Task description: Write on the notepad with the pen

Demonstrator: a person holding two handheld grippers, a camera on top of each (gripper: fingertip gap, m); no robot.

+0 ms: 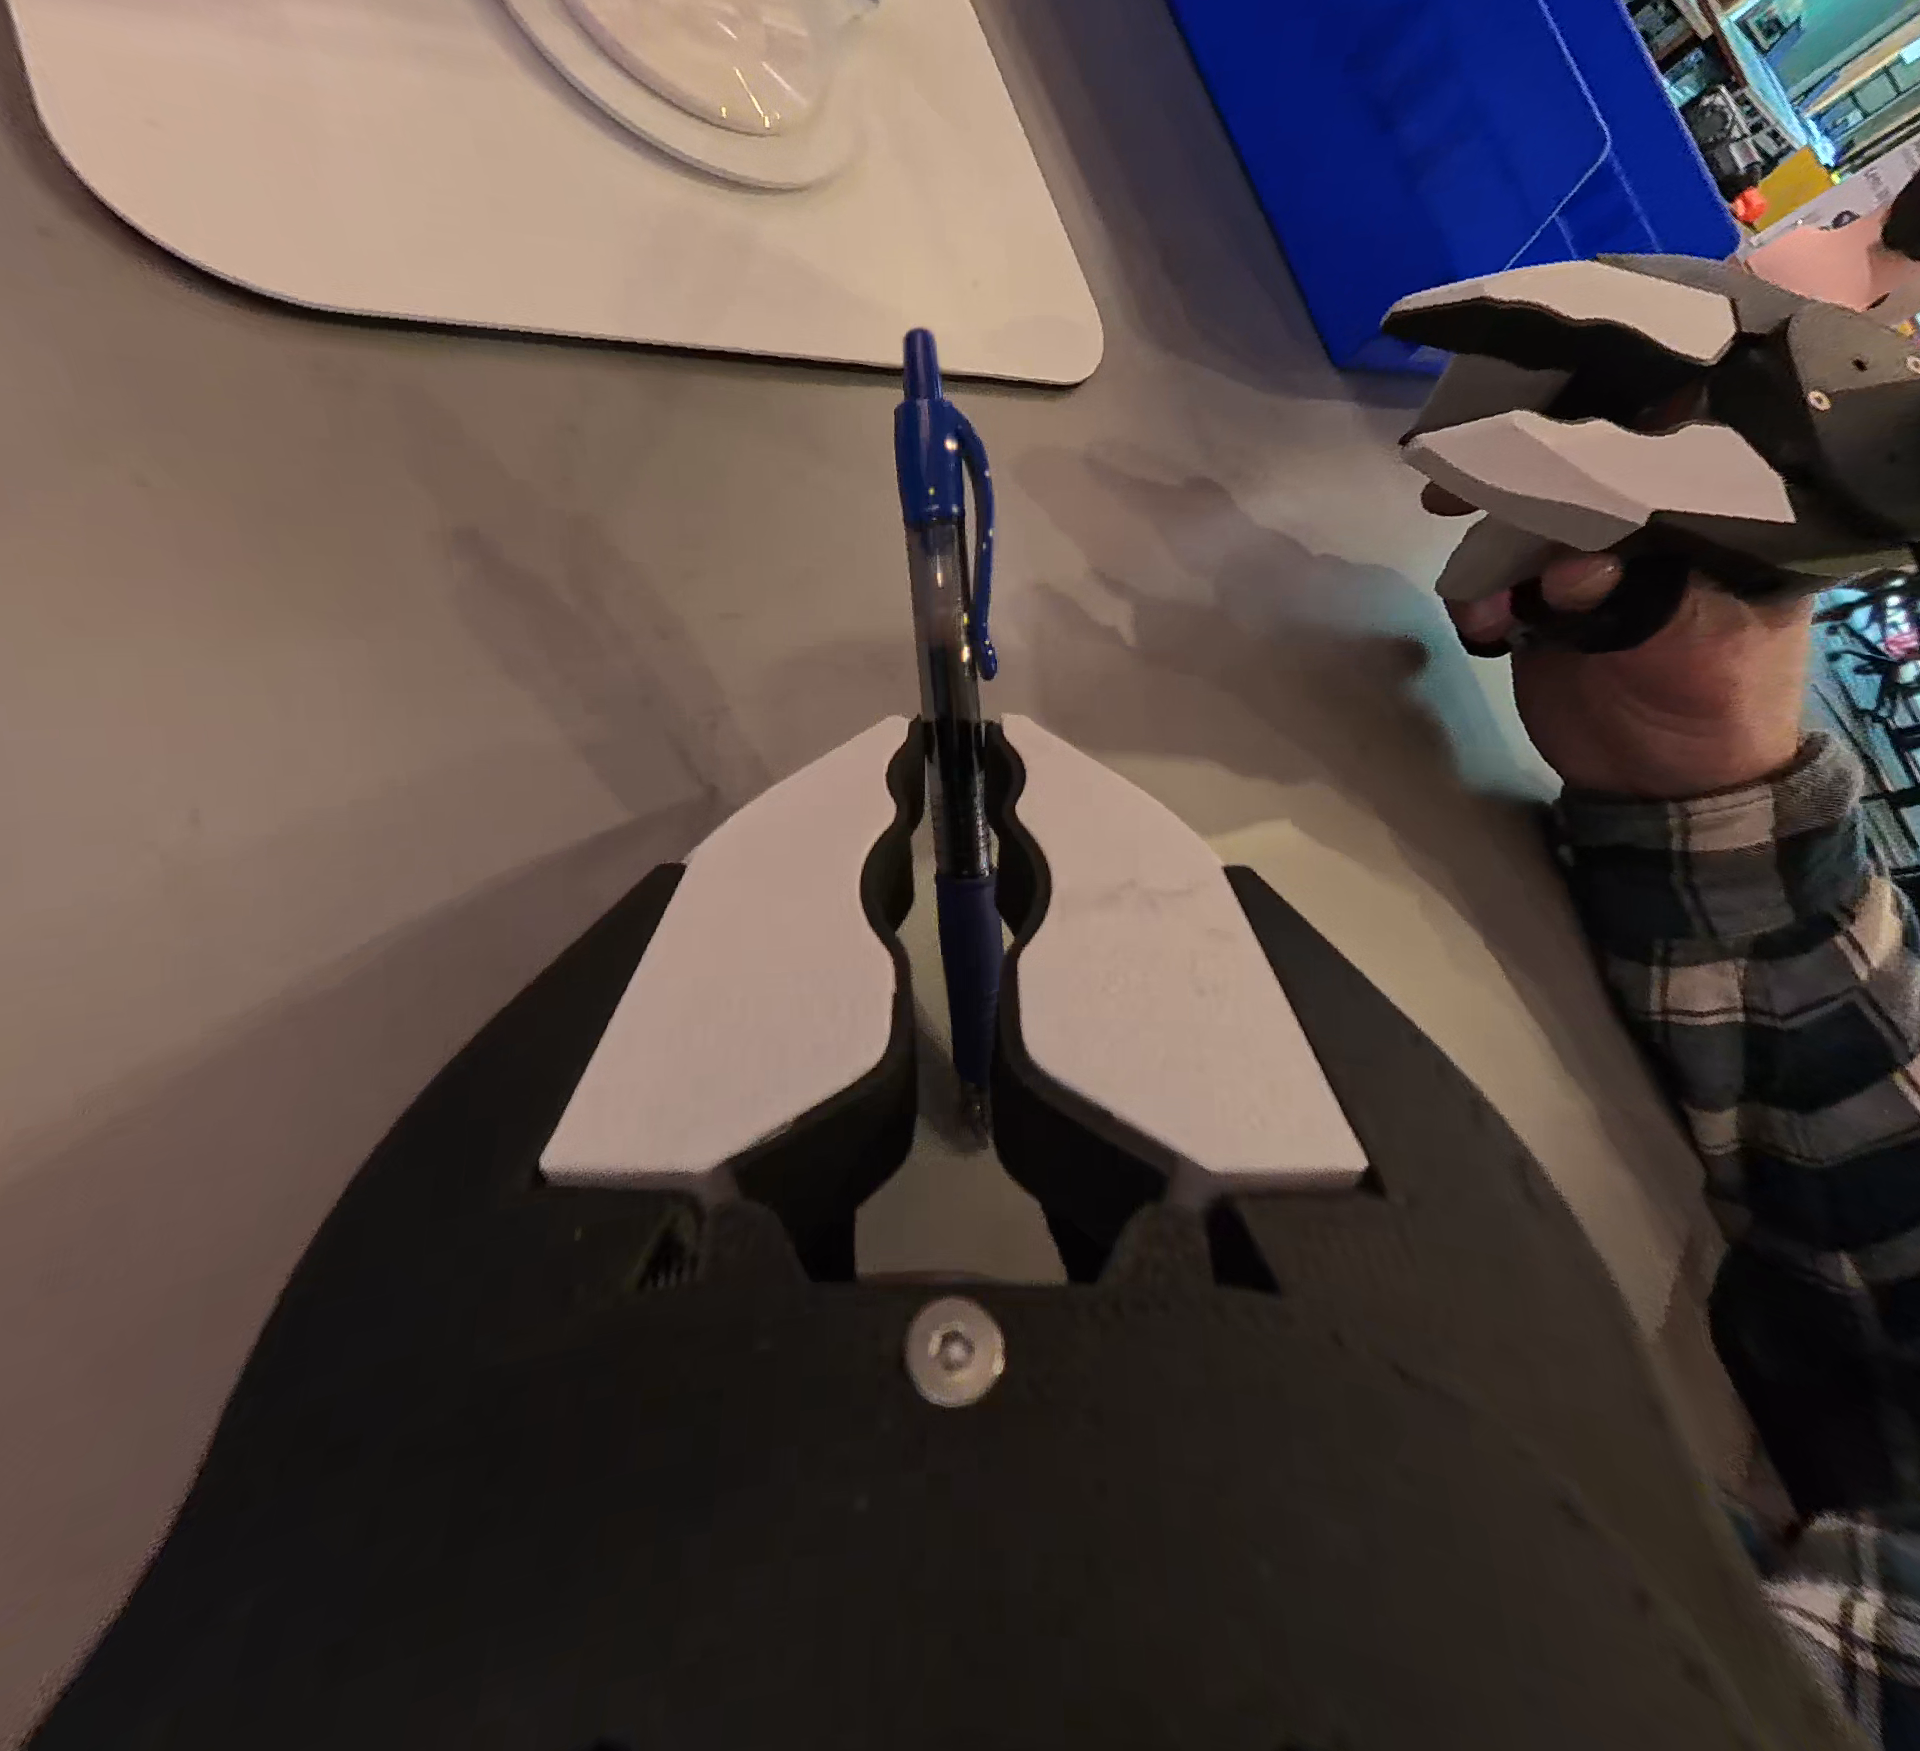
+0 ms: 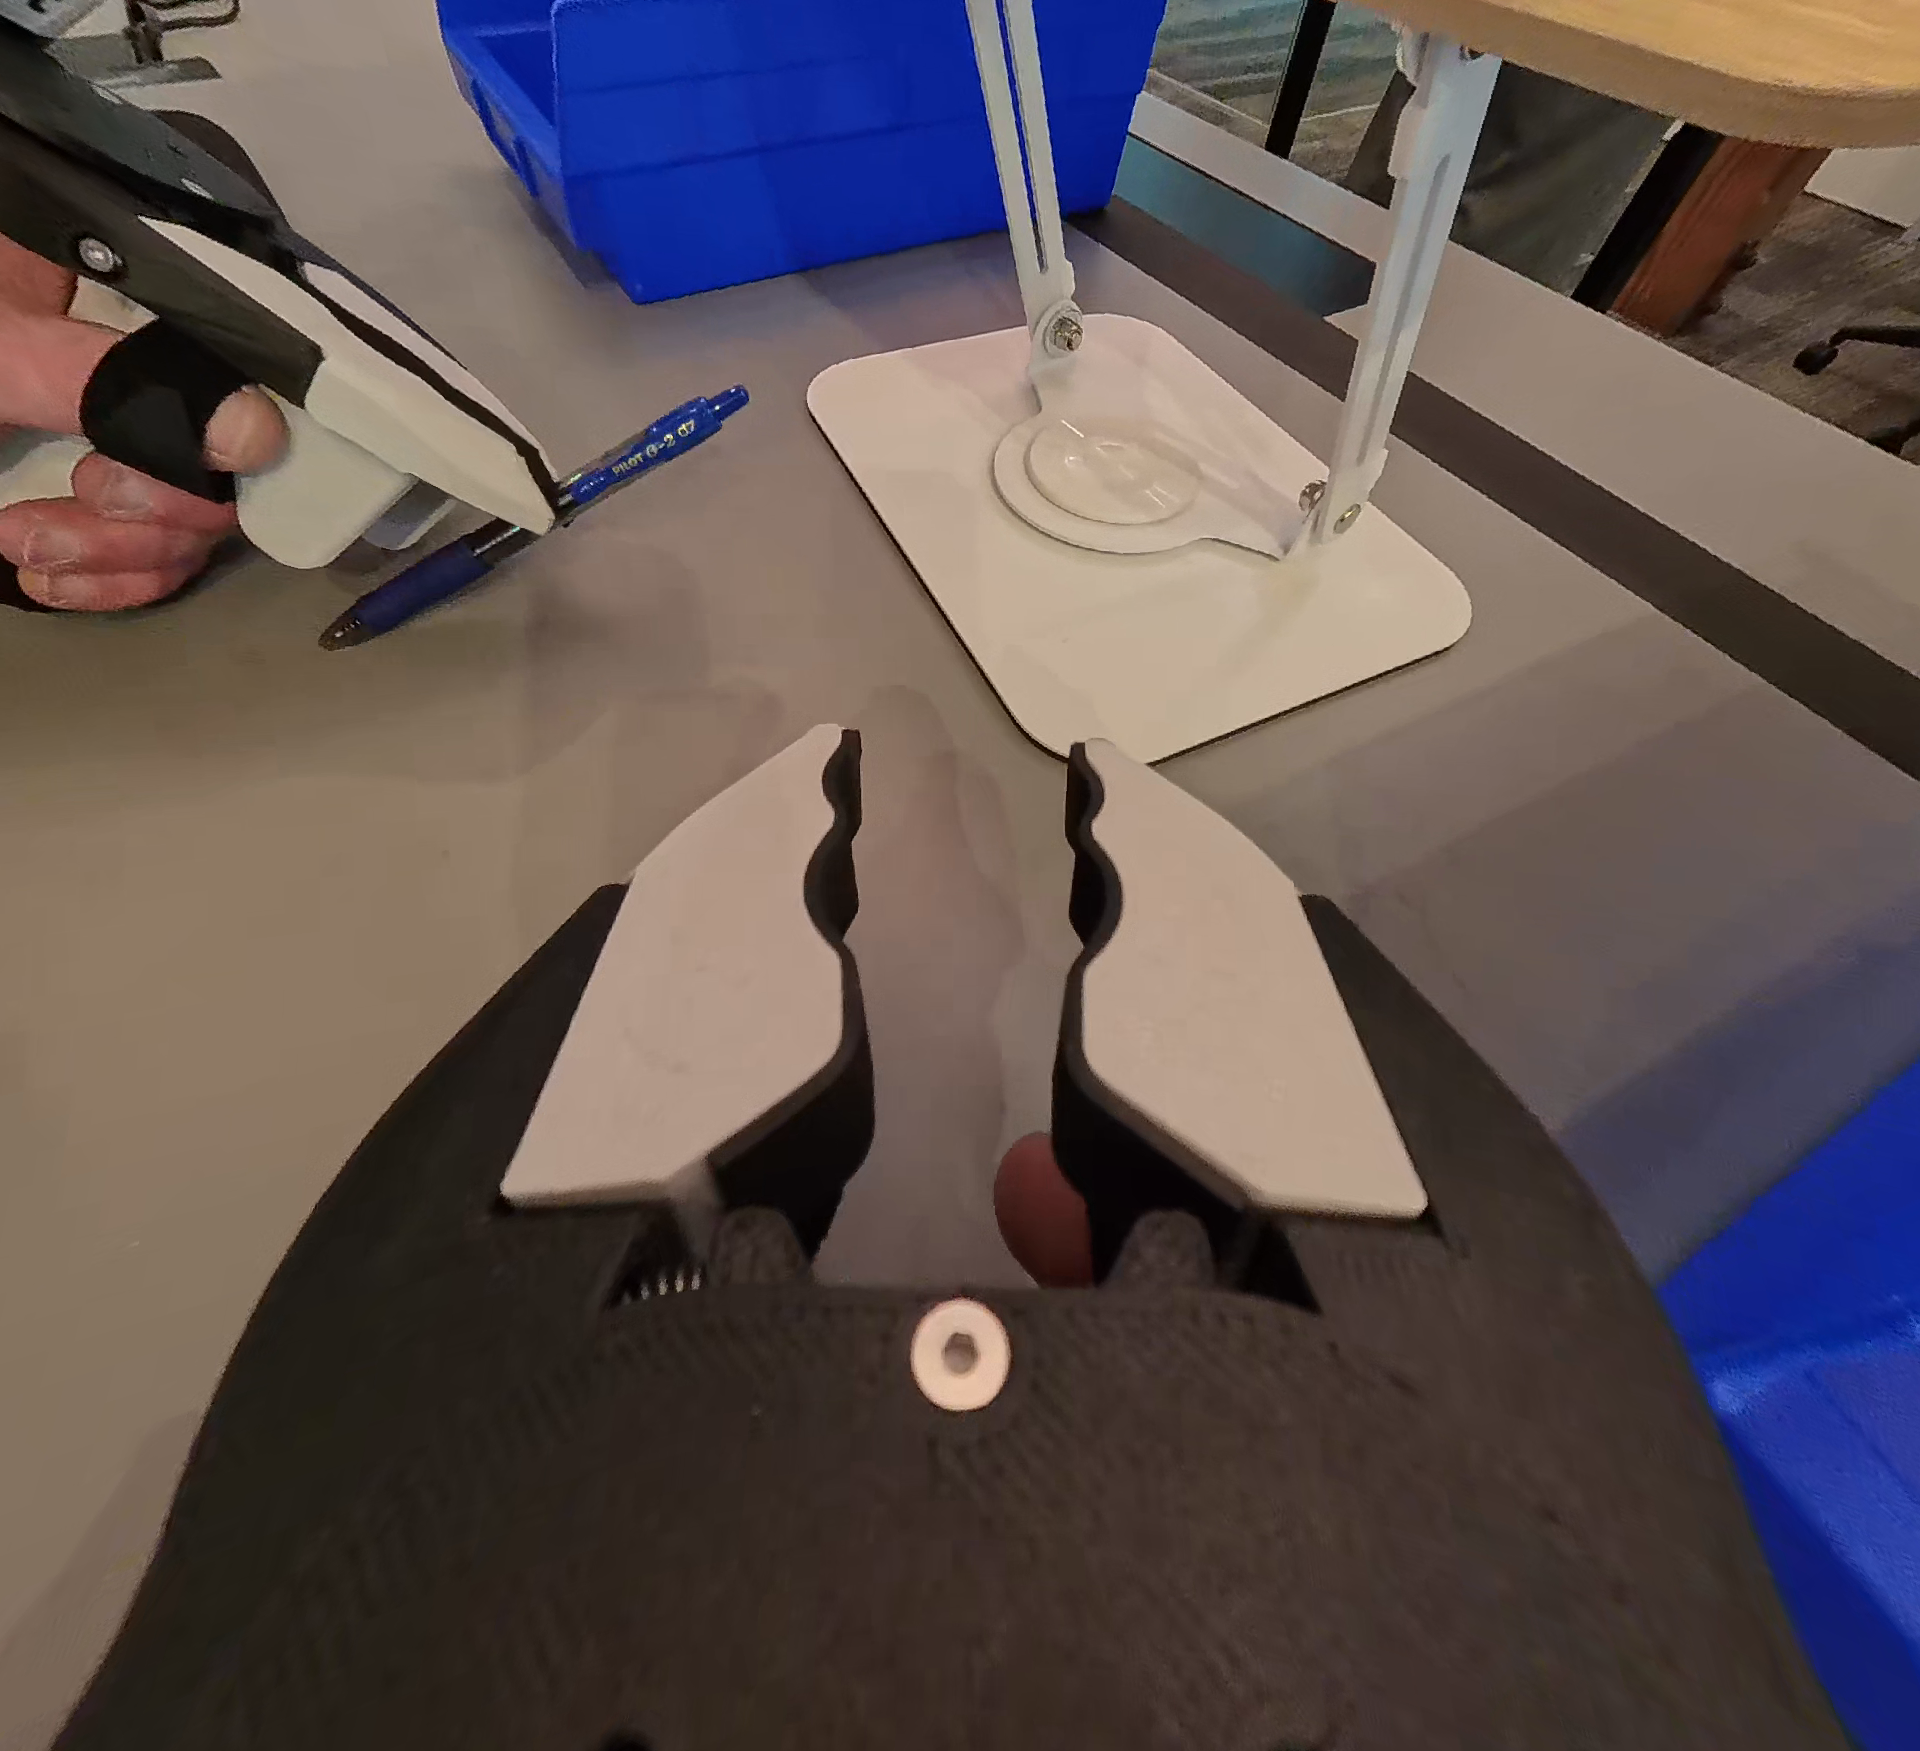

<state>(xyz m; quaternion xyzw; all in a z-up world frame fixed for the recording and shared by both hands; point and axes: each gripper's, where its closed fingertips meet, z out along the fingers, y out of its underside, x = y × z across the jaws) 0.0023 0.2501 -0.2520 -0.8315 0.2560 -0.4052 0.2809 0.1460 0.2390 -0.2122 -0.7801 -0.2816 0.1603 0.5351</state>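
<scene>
The left gripper is clamped on a blue pen — both pads press the clear part of its barrel just above the rubber grip. From the right wrist view the same pen hangs low over the grey table, slanting, its tip pointing down toward the table surface and its clicker end aimed toward the white stand base. I cannot tell whether the tip touches the table.

The right gripper is spread apart with nothing between its fingers — only bare table shows in the gap. It hovers near the front corner of the stand base, well apart from the pen.

A blue bin sits behind the pen at the far side of the table, and a wooden shelf rides on the stand's white arms. A hand in a plaid sleeve holds the right gripper's handle. No notepad shows in either view.
</scene>
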